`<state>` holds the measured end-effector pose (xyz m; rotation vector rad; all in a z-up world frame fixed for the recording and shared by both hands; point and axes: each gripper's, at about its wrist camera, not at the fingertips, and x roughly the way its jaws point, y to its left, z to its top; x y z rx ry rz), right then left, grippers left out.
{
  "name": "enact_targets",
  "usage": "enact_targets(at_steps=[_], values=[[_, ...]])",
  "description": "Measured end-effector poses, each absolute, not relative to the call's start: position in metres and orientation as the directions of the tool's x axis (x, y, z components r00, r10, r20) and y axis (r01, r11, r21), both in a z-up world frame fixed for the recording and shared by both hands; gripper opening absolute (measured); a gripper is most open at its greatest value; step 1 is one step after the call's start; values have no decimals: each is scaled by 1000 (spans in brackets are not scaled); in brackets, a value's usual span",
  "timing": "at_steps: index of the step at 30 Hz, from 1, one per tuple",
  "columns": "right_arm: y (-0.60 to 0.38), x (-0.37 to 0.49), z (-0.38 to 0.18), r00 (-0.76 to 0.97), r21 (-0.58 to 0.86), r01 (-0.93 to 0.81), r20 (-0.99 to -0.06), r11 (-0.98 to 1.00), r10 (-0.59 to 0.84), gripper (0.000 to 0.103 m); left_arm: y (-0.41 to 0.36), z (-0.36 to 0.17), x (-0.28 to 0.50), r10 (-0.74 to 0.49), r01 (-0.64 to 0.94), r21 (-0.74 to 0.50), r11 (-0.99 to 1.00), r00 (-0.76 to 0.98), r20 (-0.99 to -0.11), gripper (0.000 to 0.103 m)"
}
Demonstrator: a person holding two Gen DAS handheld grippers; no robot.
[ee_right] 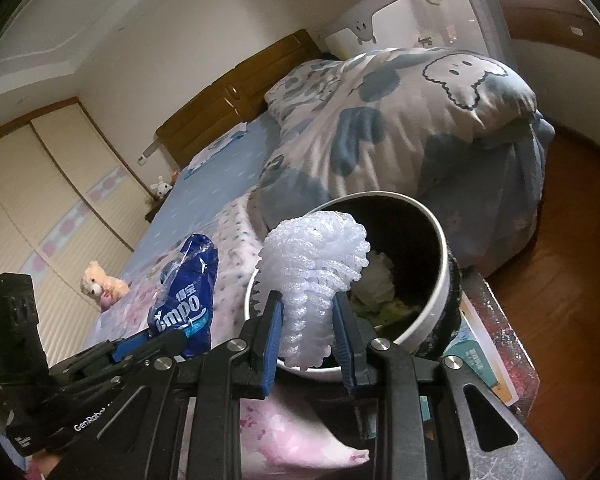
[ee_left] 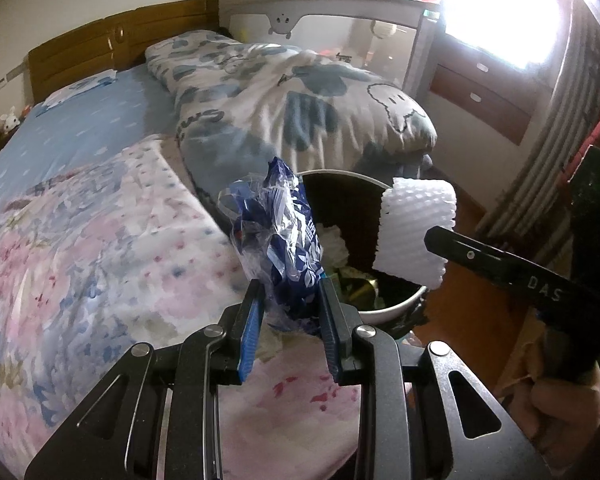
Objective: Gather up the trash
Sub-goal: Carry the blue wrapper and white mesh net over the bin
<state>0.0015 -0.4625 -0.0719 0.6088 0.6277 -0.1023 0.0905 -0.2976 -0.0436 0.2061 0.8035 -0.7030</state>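
My left gripper (ee_left: 290,286) is shut on a crumpled blue and clear plastic wrapper (ee_left: 284,236) and holds it upright beside the near-left rim of a white bin (ee_left: 396,307). The wrapper also shows in the right wrist view (ee_right: 188,300). My right gripper (ee_right: 306,300) is shut on a white foam net sleeve (ee_right: 314,268) and holds it over the bin's near rim (ee_right: 440,280). The sleeve also shows in the left wrist view (ee_left: 418,228). The bin has a dark liner and holds tissues and scraps.
A bed with a pink floral cover (ee_left: 80,240) lies left of the bin. A folded blue and white quilt (ee_left: 300,100) lies behind it. The bin stands on a stool with a booklet (ee_right: 484,360) under it. Wooden floor (ee_right: 572,260) lies to the right.
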Motion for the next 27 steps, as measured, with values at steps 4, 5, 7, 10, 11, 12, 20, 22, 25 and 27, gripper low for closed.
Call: enact_targets(at_steps=[4, 5, 7, 10, 11, 12, 20, 22, 25, 27], values=[[-470, 2, -74, 809, 503, 282, -582, 817, 80, 25, -307, -45, 90, -502, 659, -85, 748, 476, -722, 26], [-472, 2, -74, 809, 502, 284, -583, 817, 77, 25, -310, -45, 90, -503, 661, -84, 745, 475, -722, 26], [-475, 1, -75, 809, 501, 287, -583, 816, 73, 25, -314, -45, 90, -505, 666, -84, 741, 470, -724, 26], [-478, 3, -76, 806, 499, 293, -587, 815, 70, 25, -319, -46, 93, -504, 669, -82, 738, 466, -727, 26], [-479, 4, -76, 805, 498, 294, -589, 815, 69, 25, -321, -47, 94, -503, 670, -82, 738, 465, -728, 26], [-480, 4, -76, 806, 500, 285, -587, 818, 78, 25, -322, -47, 95, -503, 670, -82, 738, 464, -729, 26], [-485, 10, -76, 803, 494, 290, -592, 819, 73, 25, -333, -48, 100, -501, 673, -80, 735, 459, -734, 26], [-487, 11, -76, 802, 495, 292, -592, 819, 72, 25, -337, -49, 101, -500, 675, -81, 734, 456, -736, 26], [-489, 14, -76, 800, 489, 294, -596, 821, 68, 25, -342, -50, 102, -499, 679, -79, 730, 451, -740, 26], [-490, 15, -76, 799, 487, 295, -597, 822, 66, 25, -346, -51, 102, -498, 682, -77, 728, 448, -743, 26]])
